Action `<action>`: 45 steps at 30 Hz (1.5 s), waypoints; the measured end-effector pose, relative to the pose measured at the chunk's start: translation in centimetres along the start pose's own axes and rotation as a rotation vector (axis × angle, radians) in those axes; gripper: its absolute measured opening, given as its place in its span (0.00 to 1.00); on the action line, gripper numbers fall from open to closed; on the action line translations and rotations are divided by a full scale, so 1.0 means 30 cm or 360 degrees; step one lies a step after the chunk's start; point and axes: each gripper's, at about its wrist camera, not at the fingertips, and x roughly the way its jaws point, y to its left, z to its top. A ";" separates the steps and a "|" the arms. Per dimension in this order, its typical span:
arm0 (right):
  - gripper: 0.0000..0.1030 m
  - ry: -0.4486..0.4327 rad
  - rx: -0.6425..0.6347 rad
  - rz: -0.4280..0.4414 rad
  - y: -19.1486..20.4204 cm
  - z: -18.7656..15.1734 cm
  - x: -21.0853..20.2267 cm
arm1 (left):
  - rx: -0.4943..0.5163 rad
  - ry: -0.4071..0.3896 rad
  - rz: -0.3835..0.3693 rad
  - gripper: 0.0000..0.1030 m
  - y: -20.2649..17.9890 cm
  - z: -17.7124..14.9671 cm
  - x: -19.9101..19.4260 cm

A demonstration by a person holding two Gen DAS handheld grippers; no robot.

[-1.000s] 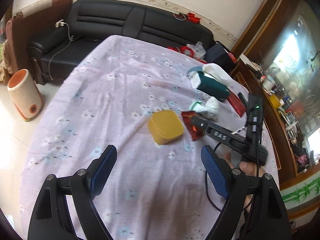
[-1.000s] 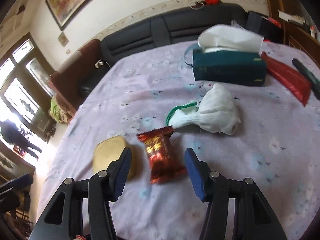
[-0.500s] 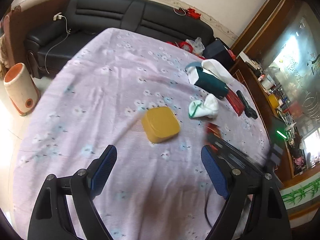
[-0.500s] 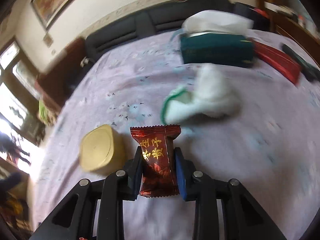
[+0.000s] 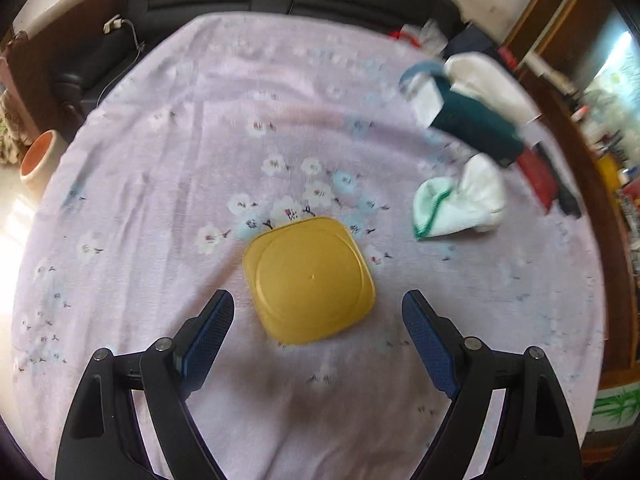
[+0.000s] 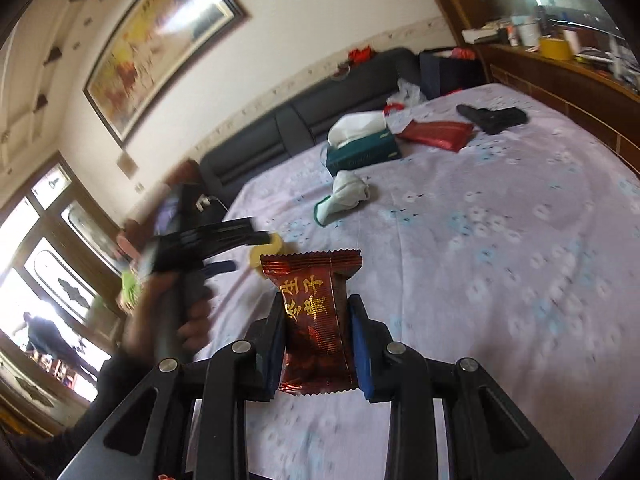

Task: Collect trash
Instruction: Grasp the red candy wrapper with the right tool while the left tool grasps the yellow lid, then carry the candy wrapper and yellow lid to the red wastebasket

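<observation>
The right gripper (image 6: 316, 344) has its jaws clamped on the red snack wrapper (image 6: 314, 320), lifted clear of the table (image 6: 500, 260). Keep that squeeze firm in transit. The left gripper (image 5: 318, 320), jaws wide, hovers near the table's middle over the yellow container (image 5: 308, 280); centre it before closing.

A dark green tissue box (image 6: 363, 153) sits on the floral lilac-clothed surface (image 6: 520, 240), before a black sofa (image 6: 304, 116). Just beside the box lies a red packet (image 6: 438, 134); beyond that, a black object (image 6: 494, 117). A framed painting (image 6: 160, 36) hangs above the sofa.
</observation>
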 end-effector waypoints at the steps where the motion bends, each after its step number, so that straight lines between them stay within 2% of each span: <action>1: 0.30 -0.0009 0.0004 0.0005 0.000 -0.012 -0.017 | -0.0013 0.0006 0.0043 0.82 -0.002 0.004 0.013; 3: 0.30 -0.0042 0.0032 -0.0036 -0.006 -0.058 -0.076 | -0.0020 -0.0006 0.0166 0.81 -0.010 0.013 0.045; 5: 0.30 -0.0062 0.0055 -0.0014 -0.019 -0.089 -0.125 | -0.0008 0.0002 0.0156 0.68 -0.016 0.005 0.063; 7: 0.30 -0.0095 0.0069 -0.0024 -0.037 -0.114 -0.179 | -0.0015 0.0001 0.0187 0.68 -0.020 -0.015 0.057; 10: 0.30 -0.0142 0.0111 -0.0046 -0.073 -0.142 -0.253 | -0.0012 -0.0049 0.0171 0.67 -0.051 -0.068 0.001; 12: 0.30 -0.0169 0.0123 -0.0070 -0.093 -0.160 -0.297 | 0.0097 -0.0190 0.0182 0.67 -0.117 -0.145 -0.099; 15: 0.30 -0.0199 0.0129 -0.0099 -0.117 -0.185 -0.360 | 0.0293 -0.0344 0.0109 0.68 -0.222 -0.300 -0.249; 19: 0.30 -0.0251 0.0128 -0.0115 -0.146 -0.220 -0.432 | 0.0456 -0.0404 -0.0086 0.67 -0.340 -0.520 -0.406; 22: 0.30 -0.0297 0.0121 -0.0147 -0.159 -0.245 -0.483 | 0.0520 -0.0463 -0.0187 0.67 -0.419 -0.661 -0.506; 25: 0.30 -0.0339 0.0106 -0.0165 -0.181 -0.258 -0.533 | 0.0629 -0.0497 -0.0235 0.67 -0.506 -0.764 -0.573; 32: 0.30 -0.0352 0.0099 -0.0152 -0.268 -0.213 -0.610 | 0.0690 -0.0468 -0.0300 0.67 -0.641 -0.882 -0.663; 36: 0.30 -0.0343 0.0115 -0.0171 -0.313 -0.167 -0.637 | 0.0700 -0.0481 -0.0301 0.67 -0.675 -0.901 -0.729; 40: 0.30 -0.0330 0.0124 -0.0206 -0.309 -0.134 -0.689 | 0.0713 -0.0575 -0.0297 0.68 -0.677 -0.948 -0.809; 45: 0.30 -0.0377 0.0025 -0.0223 -0.269 -0.162 -0.758 | 0.0701 -0.0722 -0.0376 0.68 -0.639 -1.040 -0.874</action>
